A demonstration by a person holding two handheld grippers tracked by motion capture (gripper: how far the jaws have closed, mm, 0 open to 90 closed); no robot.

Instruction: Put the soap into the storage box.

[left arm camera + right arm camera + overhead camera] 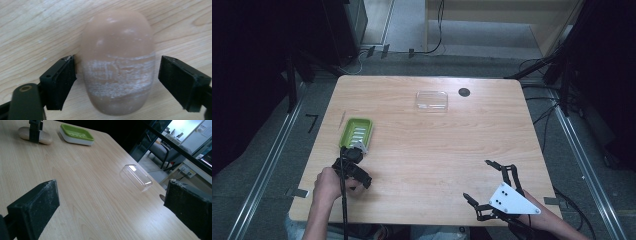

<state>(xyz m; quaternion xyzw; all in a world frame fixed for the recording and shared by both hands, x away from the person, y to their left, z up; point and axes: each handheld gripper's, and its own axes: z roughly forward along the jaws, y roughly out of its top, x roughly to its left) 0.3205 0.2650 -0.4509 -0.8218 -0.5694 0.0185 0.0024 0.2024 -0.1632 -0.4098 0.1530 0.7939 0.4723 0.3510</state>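
Two containers are seen empty: green soap dish (356,133), clear lid (432,100). Left tongs (116,82) straddle the soap bar (117,62), one pad touching; right tongs (112,205) are spread wide, empty.

Out past your work, a clear plastic lid (432,100) lay on the wooden table (437,150) near its far edge. Just to its right sat a small dark round spot (464,92). A thin stick (343,118) rested by the left edge.
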